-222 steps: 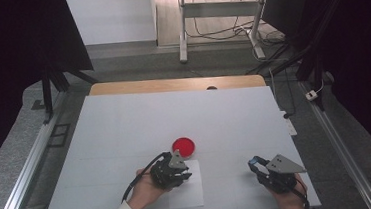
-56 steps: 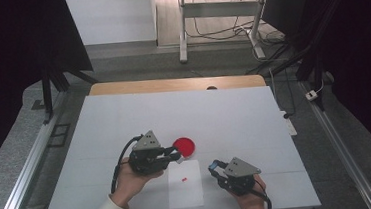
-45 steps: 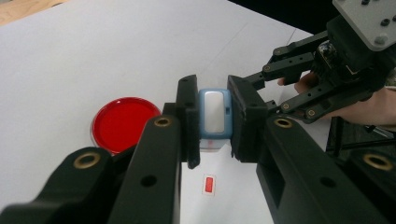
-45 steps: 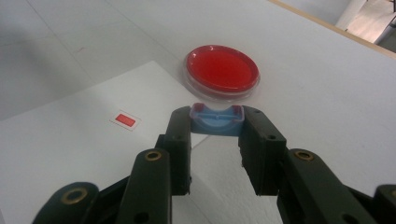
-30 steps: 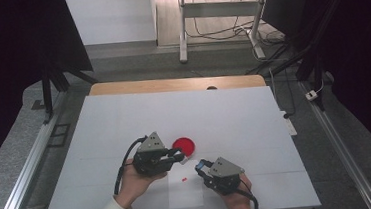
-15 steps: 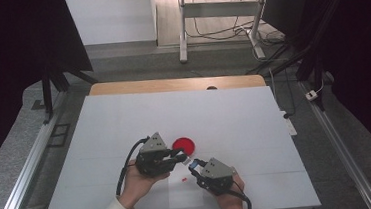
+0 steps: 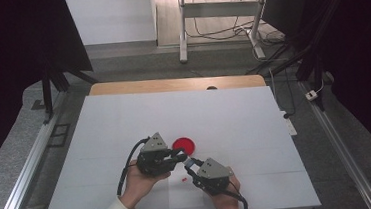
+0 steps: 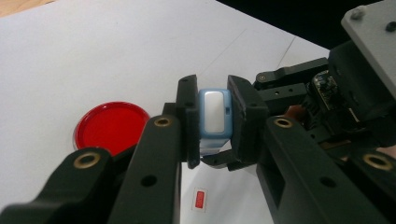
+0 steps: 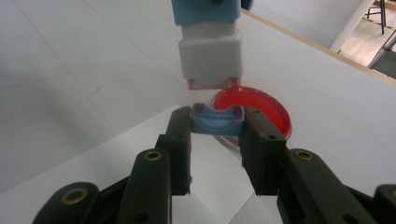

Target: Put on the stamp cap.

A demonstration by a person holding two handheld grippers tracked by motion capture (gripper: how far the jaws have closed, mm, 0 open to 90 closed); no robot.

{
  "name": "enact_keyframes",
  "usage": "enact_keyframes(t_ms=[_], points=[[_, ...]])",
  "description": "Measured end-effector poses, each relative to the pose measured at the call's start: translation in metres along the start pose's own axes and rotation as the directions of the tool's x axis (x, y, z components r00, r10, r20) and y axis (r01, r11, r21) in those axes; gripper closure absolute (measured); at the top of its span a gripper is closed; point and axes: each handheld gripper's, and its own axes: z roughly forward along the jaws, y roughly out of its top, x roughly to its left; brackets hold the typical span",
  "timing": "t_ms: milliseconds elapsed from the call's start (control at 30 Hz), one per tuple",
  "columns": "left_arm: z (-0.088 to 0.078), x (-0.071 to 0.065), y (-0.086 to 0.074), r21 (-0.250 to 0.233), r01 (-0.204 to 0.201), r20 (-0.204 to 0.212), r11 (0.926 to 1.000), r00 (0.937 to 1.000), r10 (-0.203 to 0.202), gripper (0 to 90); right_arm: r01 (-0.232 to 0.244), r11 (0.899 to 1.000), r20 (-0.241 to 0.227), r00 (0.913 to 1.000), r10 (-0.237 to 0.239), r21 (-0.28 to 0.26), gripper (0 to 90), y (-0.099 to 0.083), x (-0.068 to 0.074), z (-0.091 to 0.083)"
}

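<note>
Holding a small blue-and-white stamp (image 8: 214,114) by its flat sides, the left gripper (image 7: 180,158) is keeping it above the paper sheet (image 7: 185,195) on the tabletop (image 7: 124,119), near the red ink pad (image 9: 254,112). The right gripper (image 9: 217,128) is clenching its blue cap (image 9: 217,119). Both look light, stiff and slippery.

No writing, number or brand can be read anywhere; the small red printed mark (image 8: 199,199) on the paper sheet (image 8: 224,196) is too small to make out.
</note>
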Motion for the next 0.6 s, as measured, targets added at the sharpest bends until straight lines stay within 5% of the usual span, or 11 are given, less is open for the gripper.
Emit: enact_keyframes(t_ms=[600], points=[[0.0022, 0.0011, -0.0015, 0.005, 0.006, -0.003, 1.0, 1.0, -0.006, 75.6, -0.005, 1.0, 0.015, 0.9999, 0.005, -0.017, 64.4, 0.0028, 0.0044, 0.0019]])
